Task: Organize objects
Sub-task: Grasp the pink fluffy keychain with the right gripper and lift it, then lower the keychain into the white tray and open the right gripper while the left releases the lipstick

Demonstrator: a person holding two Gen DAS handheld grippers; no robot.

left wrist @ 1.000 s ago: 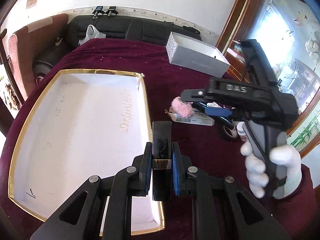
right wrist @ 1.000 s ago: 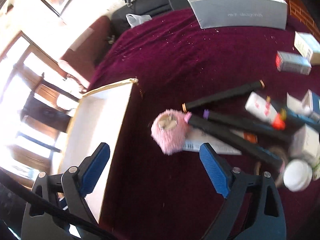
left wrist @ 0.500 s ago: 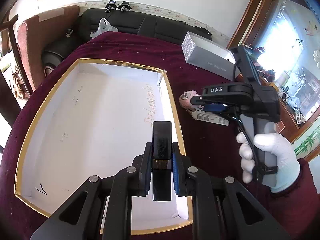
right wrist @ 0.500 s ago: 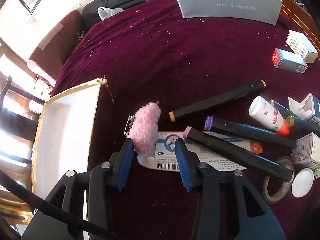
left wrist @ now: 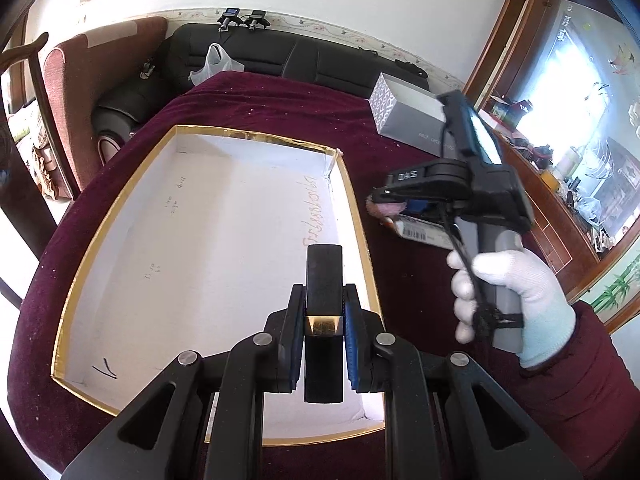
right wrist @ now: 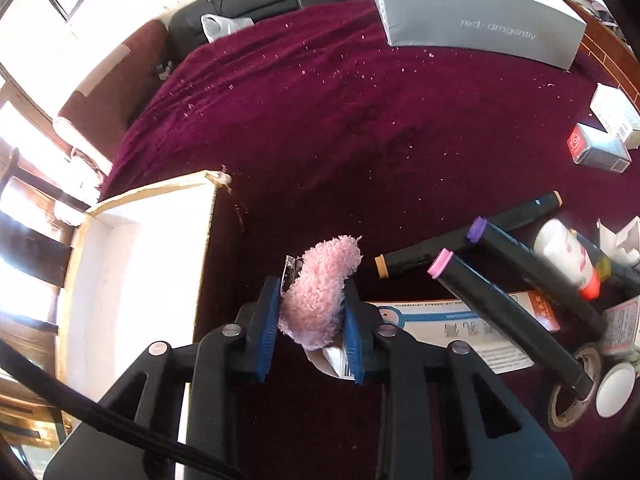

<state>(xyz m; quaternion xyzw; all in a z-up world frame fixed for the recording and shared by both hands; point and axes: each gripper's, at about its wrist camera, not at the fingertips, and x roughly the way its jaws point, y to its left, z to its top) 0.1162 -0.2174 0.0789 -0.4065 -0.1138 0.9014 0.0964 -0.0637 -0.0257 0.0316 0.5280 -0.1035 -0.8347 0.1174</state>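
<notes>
My left gripper [left wrist: 324, 296] is shut on a black oblong case with a gold band [left wrist: 324, 264]. It holds the case over the right part of a white box with a gold rim [left wrist: 256, 136]. To the right of that box, on the maroon cloth, lies a pink fluffy clip [right wrist: 324, 280]. My right gripper [right wrist: 312, 292] points down at it and its jaws are closing, with both blue pads pressing into the fluff. In the left wrist view a gloved hand [left wrist: 516, 280] holds the right gripper [left wrist: 380, 196] over the pink fluffy clip [left wrist: 390, 209].
Right of the clip lie several black markers [right wrist: 512, 300], a white bottle [right wrist: 568, 256], a flat printed carton [right wrist: 460, 328], a tape roll [right wrist: 572, 400] and small boxes [right wrist: 600, 148]. A grey shoebox [right wrist: 480, 8] stands at the far edge, with a black sofa [left wrist: 280, 56] behind the table.
The right gripper's jaws went from wide apart to closed around the pink clip. The left gripper carried the black case leftward from the box's right rim to over its inside.
</notes>
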